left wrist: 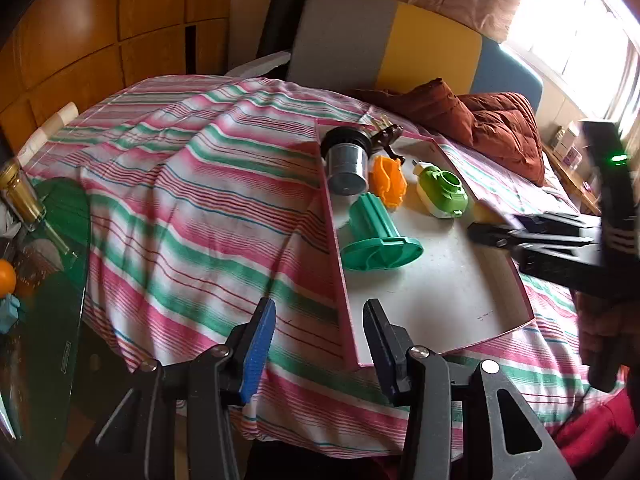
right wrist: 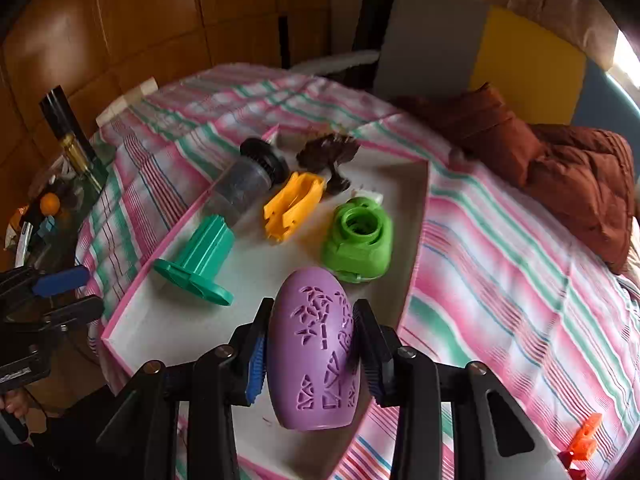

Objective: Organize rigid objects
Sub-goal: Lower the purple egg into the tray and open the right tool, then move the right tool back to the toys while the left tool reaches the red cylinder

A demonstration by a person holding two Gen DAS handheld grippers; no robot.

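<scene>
The left wrist view looks from the bed's [left wrist: 192, 184] near edge, down and forward past its own tool [left wrist: 318, 344], the pink-rimmed tray [left wrist: 336, 248] to its right. The right wrist view sits lower and nearer, directly over that tray [right wrist: 168, 236], facing the headboard [right wrist: 440, 40]. Both share the tray, striped bedding and headboard [left wrist: 348, 36].

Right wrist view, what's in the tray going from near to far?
Purple egg-shaped shell in the right gripper → teal spool → green plug-in gadget → orange clip → clear jar with black lid → dark brown figurine.
</scene>
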